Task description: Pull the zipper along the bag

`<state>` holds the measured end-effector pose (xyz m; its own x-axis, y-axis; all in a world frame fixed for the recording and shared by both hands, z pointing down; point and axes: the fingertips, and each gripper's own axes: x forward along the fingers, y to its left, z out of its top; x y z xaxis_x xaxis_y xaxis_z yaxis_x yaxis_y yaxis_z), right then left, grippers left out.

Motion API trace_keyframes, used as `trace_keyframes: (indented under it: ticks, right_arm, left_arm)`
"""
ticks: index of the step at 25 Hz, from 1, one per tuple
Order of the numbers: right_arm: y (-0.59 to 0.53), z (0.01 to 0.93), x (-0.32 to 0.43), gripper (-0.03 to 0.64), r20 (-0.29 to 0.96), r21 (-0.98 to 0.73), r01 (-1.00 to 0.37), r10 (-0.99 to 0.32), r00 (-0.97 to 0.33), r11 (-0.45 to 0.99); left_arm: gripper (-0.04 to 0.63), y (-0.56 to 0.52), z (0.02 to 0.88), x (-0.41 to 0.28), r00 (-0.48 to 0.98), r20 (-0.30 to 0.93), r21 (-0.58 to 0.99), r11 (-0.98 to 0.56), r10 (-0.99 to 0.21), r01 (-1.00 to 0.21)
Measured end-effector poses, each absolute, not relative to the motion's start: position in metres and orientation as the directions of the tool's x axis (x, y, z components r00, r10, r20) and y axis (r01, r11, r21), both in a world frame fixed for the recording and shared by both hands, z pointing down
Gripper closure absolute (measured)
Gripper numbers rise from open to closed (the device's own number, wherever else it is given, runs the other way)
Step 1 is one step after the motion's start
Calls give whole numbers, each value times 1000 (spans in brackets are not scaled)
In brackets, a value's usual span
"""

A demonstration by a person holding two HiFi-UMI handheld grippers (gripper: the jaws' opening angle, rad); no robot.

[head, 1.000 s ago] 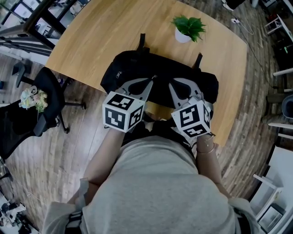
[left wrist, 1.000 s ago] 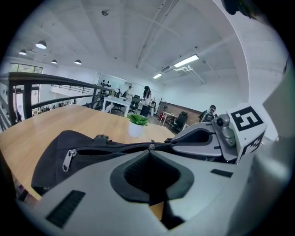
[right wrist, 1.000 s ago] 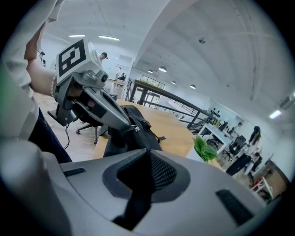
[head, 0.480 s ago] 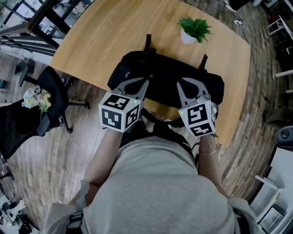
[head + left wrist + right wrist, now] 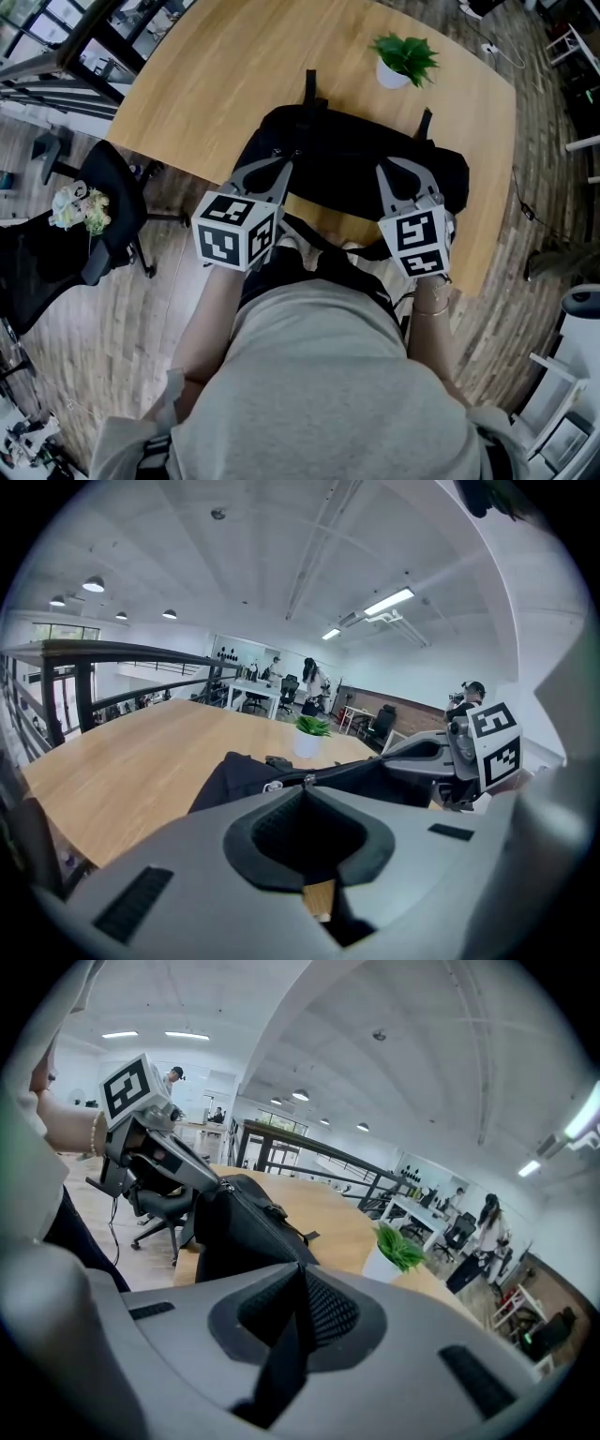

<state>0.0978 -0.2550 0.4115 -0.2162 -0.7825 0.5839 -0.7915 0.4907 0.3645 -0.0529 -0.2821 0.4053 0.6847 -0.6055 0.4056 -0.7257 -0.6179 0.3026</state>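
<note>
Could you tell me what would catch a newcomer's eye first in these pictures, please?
A black bag lies near the front edge of a wooden table, with a potted plant behind it to the right. The left gripper pinches the zipper pull on top of the bag, and the right gripper is shut on the bag's right part.

Light wooden table (image 5: 234, 66) on plank floor (image 5: 141, 309), black chair (image 5: 101, 183) beside.

The bag's (image 5: 244, 775) zipper pull (image 5: 307, 778) at the left gripper's (image 5: 307, 783) jaws was too small to tell; the counter (image 5: 206, 66) was cropped above.
</note>
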Motion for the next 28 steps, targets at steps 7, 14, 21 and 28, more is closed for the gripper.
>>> trace_keyframes:
  ticks: [7,14,21,28]
  right_arm:
    - [-257,411,98,583,573,362,-810,-795,-198,462]
    - [-253,413,96,575,570,380,-802,-800,-190,461]
    - [-243,417,97,534,565,341,-839,-806,-178,424]
    - [-229,404,93,502,532,265,-885,-823,-198,384]
  left_arm:
    - [574,-292,407,-79,672,402,322,-591,-622,-740]
    - [574,-290,412,-75,651,428,255,-607,-627,-752]
    - [574,-291,414,-78,604,440,211,-577,-665,-789]
    - [572,-287,399,-75,604,402,218,-569,-688,-793]
